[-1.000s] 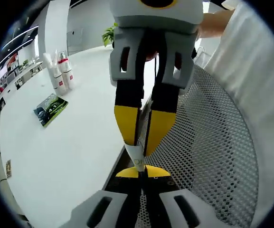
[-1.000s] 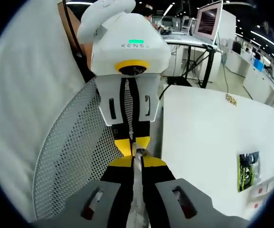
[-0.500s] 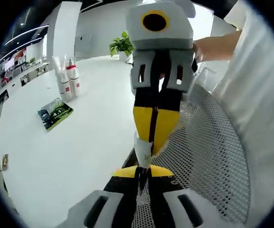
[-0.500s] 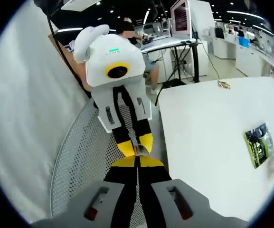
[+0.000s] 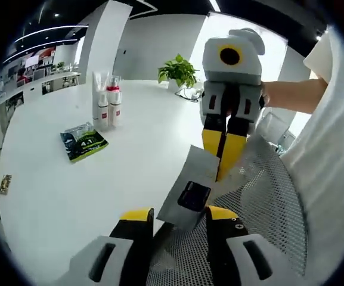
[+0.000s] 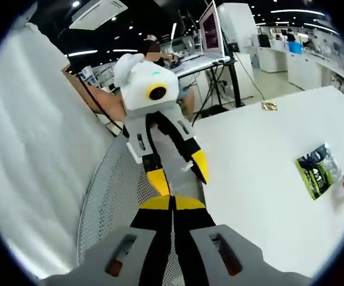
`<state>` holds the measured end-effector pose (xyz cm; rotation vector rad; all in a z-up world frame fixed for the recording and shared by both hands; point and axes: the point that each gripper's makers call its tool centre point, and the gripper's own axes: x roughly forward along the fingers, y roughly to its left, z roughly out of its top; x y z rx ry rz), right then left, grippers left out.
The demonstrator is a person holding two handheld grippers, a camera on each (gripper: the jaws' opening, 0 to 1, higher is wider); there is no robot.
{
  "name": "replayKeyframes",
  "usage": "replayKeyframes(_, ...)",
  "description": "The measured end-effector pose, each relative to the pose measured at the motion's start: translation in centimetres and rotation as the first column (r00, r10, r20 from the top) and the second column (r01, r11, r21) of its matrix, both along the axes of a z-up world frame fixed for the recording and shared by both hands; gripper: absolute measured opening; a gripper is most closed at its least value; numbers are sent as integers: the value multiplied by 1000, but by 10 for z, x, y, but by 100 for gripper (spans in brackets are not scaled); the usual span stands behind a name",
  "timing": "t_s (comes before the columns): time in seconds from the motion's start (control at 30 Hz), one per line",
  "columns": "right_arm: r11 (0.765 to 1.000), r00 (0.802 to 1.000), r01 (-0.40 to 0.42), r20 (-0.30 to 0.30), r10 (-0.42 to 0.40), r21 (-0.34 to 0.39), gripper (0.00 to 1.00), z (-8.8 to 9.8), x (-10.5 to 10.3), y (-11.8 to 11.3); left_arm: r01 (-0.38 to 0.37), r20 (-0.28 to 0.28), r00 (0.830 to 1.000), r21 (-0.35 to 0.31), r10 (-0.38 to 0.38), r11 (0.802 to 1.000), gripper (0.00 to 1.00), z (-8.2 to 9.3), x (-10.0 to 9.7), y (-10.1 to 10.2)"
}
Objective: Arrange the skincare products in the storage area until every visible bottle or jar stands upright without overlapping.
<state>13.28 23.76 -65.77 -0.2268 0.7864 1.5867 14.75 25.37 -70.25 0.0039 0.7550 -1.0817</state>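
A flat grey sachet (image 5: pixel 191 170) with a black square on it hangs over the table's edge. My right gripper (image 5: pixel 222 156) comes in from the upper right and is shut on the sachet's upper corner; in the right gripper view its own jaws (image 6: pixel 172 203) are pressed together. My left gripper (image 5: pixel 179 214) is open, one yellow tip on each side of the sachet's lower end. In the right gripper view the left gripper (image 6: pixel 179 173) faces me with its jaws spread. Two white bottles with red labels (image 5: pixel 107 108) stand upright, close together, far back on the white table (image 5: pixel 70 190).
A green packet (image 5: pixel 83 142) lies flat near the bottles, also the green packet (image 6: pixel 315 173) at the right. A small gold item (image 5: pixel 5 183) sits by the table's edge. A mesh chair back (image 5: pixel 261 208) is under the grippers. A potted plant (image 5: pixel 179 70) stands behind.
My left gripper has opened and let go of the sachet, which now shows its flat side. My right gripper keeps its hold. Both views have tilted up and drawn apart.
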Motion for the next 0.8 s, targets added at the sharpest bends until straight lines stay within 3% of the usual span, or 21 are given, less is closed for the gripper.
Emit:
replayKeyframes(0.1,1000,999,-17,34,17,-11,0,7,1,-3,-18,-2,1000,-36,18,999,47,9,4,1)
replayKeyframes(0.4,997,995,-46,81,51,-56,0,20,5,-22,37,14,999,-135,-36,990,50,27,1,-12)
replayKeyframes(0.53,994,993,-95,69,99,-52,0,23,-7,-24,34,-7,999,-240,-37,970,52,43,1,-15)
replayKeyframes(0.63,992,991,-113,64,117,-61,0,21,-11,-21,39,-5,999,-287,-42,957,51,53,0,-16)
replayKeyframes(0.73,992,991,-112,73,115,-55,0,20,-11,-14,54,25,998,-275,-49,960,47,53,-3,-16)
replayKeyframes(0.8,994,992,-99,77,102,-41,0,20,-8,-10,78,8,997,-266,-79,961,38,49,-7,-16)
